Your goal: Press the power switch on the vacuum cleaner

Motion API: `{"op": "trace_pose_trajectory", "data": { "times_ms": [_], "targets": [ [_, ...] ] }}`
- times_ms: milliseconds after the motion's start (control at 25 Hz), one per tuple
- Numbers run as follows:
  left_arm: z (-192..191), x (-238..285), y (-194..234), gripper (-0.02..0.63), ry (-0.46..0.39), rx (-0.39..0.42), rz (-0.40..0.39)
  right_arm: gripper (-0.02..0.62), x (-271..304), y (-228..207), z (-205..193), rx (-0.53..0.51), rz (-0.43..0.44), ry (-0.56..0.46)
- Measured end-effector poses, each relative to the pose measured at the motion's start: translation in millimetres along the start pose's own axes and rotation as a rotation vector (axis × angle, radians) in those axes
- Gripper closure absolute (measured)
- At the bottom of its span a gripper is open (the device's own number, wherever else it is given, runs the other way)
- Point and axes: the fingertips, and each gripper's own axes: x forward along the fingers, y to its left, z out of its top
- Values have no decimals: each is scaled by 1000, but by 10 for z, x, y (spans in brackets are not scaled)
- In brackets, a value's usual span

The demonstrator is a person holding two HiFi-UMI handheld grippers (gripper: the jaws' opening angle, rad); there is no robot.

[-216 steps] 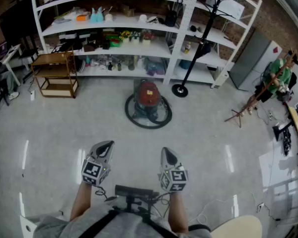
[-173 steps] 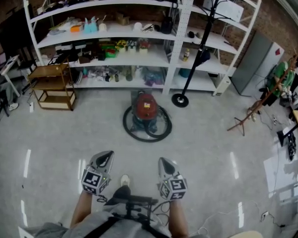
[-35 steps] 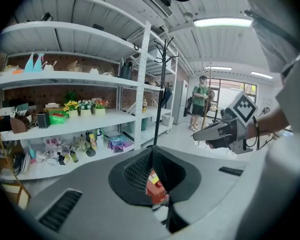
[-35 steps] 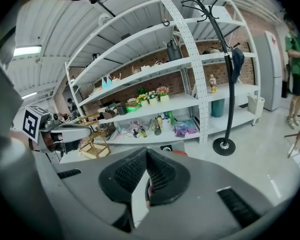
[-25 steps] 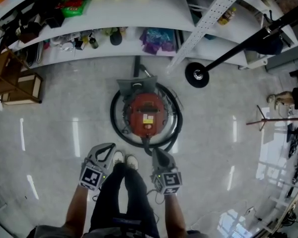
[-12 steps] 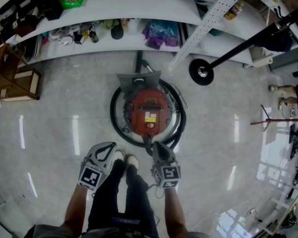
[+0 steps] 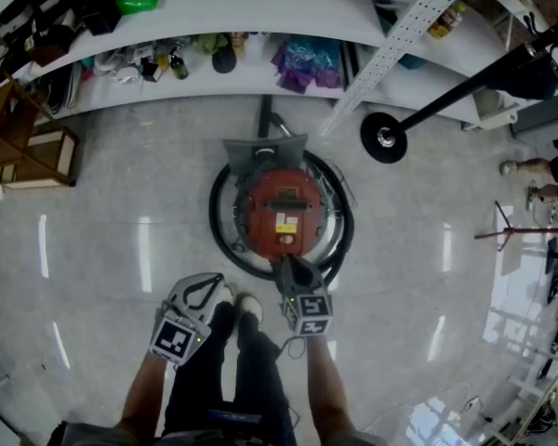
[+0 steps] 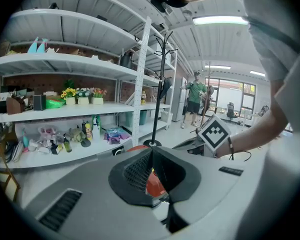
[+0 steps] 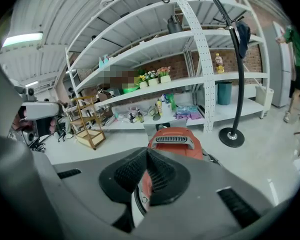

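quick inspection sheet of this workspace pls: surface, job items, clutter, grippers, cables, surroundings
surface: pale glossy floor, streaked with light glare.
job's things: red vacuum cleaner standing on the floor; its power switch cannot be made out.
clutter: bottles and a purple bundle on the lowest level of the white shelving.
grippers: right gripper shut, empty, tip at the vacuum's near edge, contact unclear; left gripper shut, empty, apart from it.
cables: black hose coiled round the vacuum.
surroundings: coat stand base, wooden trolley.
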Motion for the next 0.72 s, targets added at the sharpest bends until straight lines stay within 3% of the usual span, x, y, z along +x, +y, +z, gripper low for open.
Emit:
{"op": "trace_pose_trajectory", "data": {
  "times_ms": [160, 400, 720],
  "targets": [
    [-9, 14, -9, 598, 0, -2, -6, 583, 211, -95, -117, -2, -10, 29],
    [-36, 13, 15, 598, -8, -9, 2, 583, 437, -224, -269, 76, -2, 43],
    [-123, 31, 47, 598, -3, -11, 11, 583, 685, -285, -495, 75, 3, 79]
  ]
}}
